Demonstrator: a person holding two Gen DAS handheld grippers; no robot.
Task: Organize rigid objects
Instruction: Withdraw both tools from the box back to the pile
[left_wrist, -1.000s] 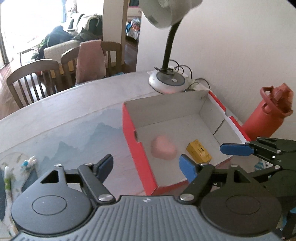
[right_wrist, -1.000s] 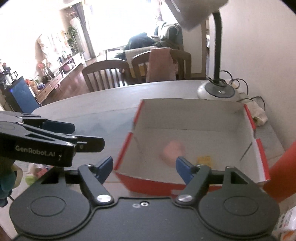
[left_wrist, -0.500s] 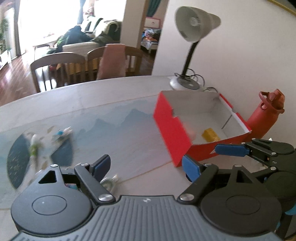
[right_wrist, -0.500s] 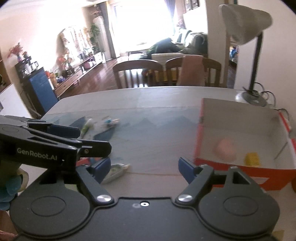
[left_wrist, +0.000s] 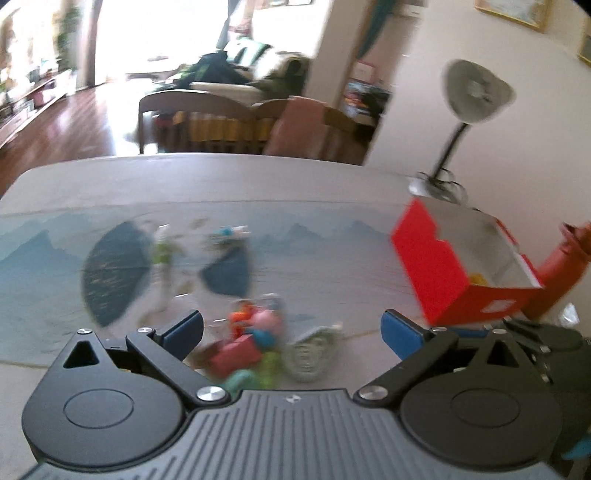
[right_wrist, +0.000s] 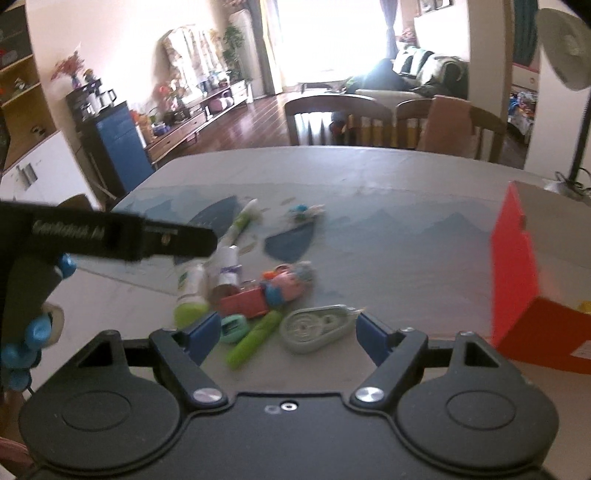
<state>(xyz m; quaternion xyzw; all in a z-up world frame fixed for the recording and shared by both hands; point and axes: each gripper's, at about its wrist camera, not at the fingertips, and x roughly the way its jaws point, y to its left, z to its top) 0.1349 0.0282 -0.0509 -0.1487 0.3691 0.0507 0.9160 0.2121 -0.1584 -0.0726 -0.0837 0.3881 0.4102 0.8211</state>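
A heap of small things (right_wrist: 258, 295) lies near on the table (right_wrist: 388, 177), with the tape dispenser (right_wrist: 317, 326) at its right edge. The box (right_wrist: 517, 273) stands well apart to the right, a lamp (right_wrist: 576, 110) behind it. Chairs (right_wrist: 332, 118) stand at the far side.

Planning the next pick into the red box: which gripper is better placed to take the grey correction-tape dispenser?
Right, probably. The right gripper is open and empty, with the correction-tape dispenser almost between its fingertips. The left gripper, jaws opening, faces the toy pile instead.
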